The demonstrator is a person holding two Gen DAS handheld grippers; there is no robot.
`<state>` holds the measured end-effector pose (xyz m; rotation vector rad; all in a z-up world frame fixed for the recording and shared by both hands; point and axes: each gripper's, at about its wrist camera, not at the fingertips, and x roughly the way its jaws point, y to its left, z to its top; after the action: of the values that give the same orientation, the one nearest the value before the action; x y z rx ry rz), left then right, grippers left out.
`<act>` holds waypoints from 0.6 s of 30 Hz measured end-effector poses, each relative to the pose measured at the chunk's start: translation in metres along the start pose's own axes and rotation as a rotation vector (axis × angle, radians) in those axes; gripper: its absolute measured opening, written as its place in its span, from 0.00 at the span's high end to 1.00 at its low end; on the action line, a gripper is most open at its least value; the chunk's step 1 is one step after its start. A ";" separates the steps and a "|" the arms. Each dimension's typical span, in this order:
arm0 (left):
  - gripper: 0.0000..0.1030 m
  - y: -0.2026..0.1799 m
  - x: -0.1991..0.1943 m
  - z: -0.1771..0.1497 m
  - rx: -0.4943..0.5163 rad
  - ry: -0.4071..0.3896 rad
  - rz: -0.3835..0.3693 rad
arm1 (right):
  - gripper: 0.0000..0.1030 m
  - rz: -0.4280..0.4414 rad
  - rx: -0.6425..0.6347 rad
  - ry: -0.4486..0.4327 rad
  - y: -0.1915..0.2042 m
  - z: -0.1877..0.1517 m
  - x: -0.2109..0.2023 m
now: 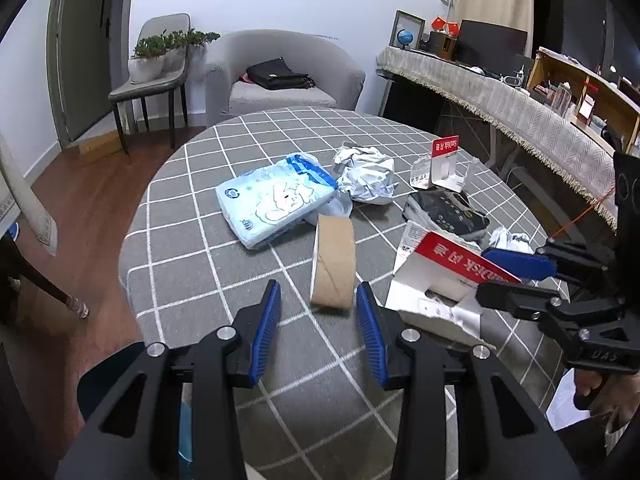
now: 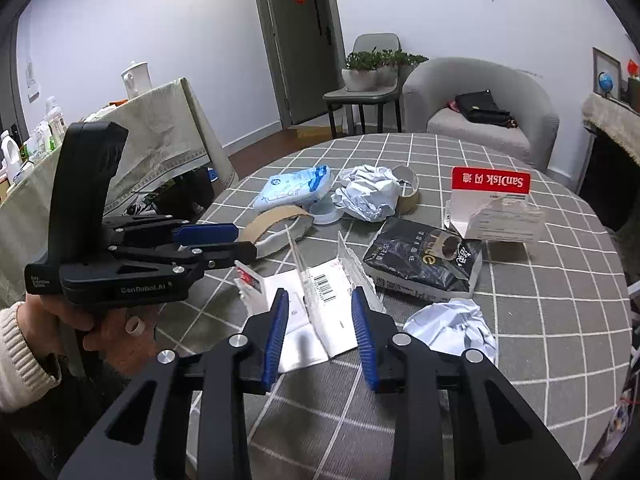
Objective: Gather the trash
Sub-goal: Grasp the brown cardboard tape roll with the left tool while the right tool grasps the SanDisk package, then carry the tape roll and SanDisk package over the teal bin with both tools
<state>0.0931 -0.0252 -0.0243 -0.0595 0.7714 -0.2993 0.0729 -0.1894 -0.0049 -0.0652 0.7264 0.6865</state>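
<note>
A brown cardboard tape core (image 1: pixel 333 264) lies on the grey checked tablecloth (image 1: pixel 200 260). Its near end sits between the tips of my left gripper (image 1: pixel 318 292), which is open with a gap on both sides. From the right wrist view the left gripper (image 2: pixel 240 242) reaches that core (image 2: pixel 276 220) from the left. A torn white and red box (image 2: pixel 320 300) lies flat. Its upright flaps stand between the fingers of my right gripper (image 2: pixel 320 308), which is open. In the left wrist view the right gripper (image 1: pixel 484 272) comes in over the box (image 1: pixel 436 284).
More litter lies further out: a blue tissue pack (image 1: pixel 276 200), crumpled white paper (image 1: pixel 366 174), a black packet (image 1: pixel 444 212), a red-topped card pack (image 1: pixel 444 160) and a small paper wad (image 2: pixel 452 328). A grey armchair (image 1: pixel 280 76) stands behind the table, and a cloth-covered counter (image 1: pixel 500 96) runs along the right.
</note>
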 end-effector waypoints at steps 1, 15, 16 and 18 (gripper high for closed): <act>0.60 0.001 0.002 0.001 0.001 0.002 -0.005 | 0.69 -0.005 0.000 0.005 -0.001 0.001 0.003; 0.77 0.002 0.015 0.009 0.018 0.019 -0.052 | 0.77 0.007 -0.041 0.034 0.004 0.014 0.022; 0.77 0.003 0.015 0.009 0.014 0.019 -0.061 | 0.82 0.002 -0.053 0.037 0.006 0.015 0.023; 0.78 0.007 0.014 0.009 -0.005 0.016 -0.082 | 0.88 0.005 -0.076 0.049 0.011 0.017 0.027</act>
<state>0.1109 -0.0228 -0.0286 -0.0936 0.7869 -0.3758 0.0905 -0.1609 -0.0074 -0.1509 0.7476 0.7192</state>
